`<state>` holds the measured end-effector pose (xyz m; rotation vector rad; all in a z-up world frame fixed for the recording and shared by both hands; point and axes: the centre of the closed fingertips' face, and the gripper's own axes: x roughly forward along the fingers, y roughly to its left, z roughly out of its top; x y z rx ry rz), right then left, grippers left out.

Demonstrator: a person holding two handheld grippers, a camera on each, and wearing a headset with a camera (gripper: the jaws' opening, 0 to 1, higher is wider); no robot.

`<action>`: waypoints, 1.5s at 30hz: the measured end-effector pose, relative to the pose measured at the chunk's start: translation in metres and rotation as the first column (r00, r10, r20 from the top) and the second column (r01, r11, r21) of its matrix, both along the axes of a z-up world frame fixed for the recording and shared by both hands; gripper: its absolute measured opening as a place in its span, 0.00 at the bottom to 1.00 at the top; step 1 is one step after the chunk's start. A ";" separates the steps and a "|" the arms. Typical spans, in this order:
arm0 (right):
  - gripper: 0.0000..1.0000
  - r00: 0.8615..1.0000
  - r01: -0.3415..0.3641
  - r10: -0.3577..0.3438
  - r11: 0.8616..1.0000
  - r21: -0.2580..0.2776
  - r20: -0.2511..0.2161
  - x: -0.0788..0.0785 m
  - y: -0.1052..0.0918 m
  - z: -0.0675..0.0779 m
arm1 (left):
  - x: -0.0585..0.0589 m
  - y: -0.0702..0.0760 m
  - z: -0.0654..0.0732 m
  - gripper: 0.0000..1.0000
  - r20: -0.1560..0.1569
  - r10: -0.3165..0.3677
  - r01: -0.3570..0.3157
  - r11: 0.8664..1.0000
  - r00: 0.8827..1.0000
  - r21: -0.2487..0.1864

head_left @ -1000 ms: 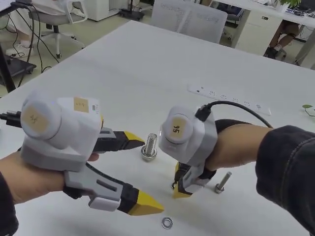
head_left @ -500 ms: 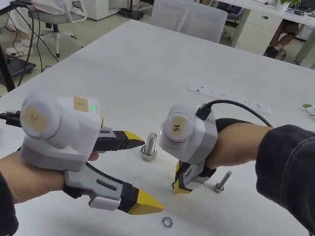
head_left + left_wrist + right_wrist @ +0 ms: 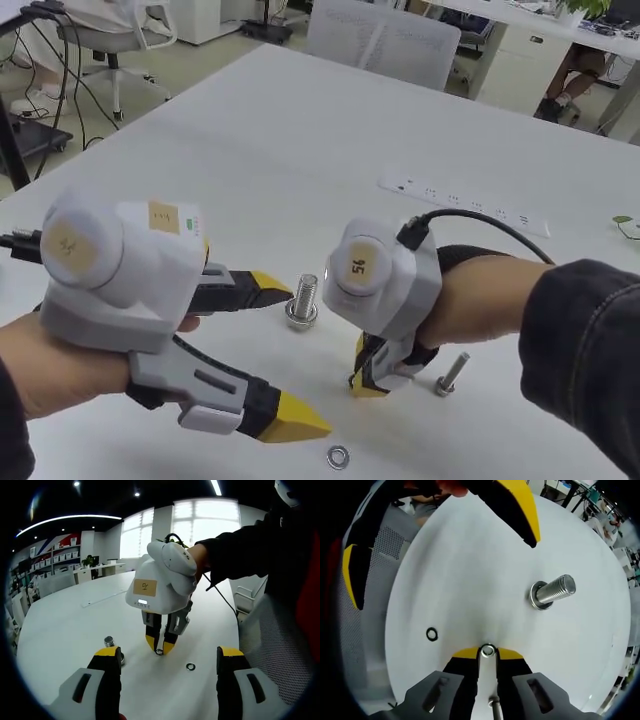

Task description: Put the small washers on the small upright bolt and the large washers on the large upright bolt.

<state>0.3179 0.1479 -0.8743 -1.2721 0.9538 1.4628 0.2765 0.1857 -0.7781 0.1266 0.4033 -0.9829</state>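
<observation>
Where its tips meet the table (image 3: 300,150), the right hand-held gripper (image 3: 368,385) pinches what looks like a small washer (image 3: 488,650), lower centre. Left hand-held gripper (image 3: 290,355) gapes wide; large upright bolt (image 3: 303,298) stands mid-frame.

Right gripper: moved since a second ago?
No. The right gripper, shut on a washer, sits the same way between the large bolt and small bolt.

Bright, even overhead light; sharp centre, fisheye-warped edges
</observation>
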 end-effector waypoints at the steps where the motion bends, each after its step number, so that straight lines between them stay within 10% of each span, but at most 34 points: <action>1: 0.14 1.000 0.001 -0.001 1.000 0.000 0.000 0.000 0.000 0.000 | 0.000 0.000 0.000 0.78 0.000 0.000 0.000 1.000 1.000 0.000; 45: 0.13 0.997 0.078 -0.078 0.997 0.027 0.018 0.012 -0.026 0.048 | -0.002 -0.006 -0.001 0.78 0.003 -0.022 0.022 1.000 1.000 0.015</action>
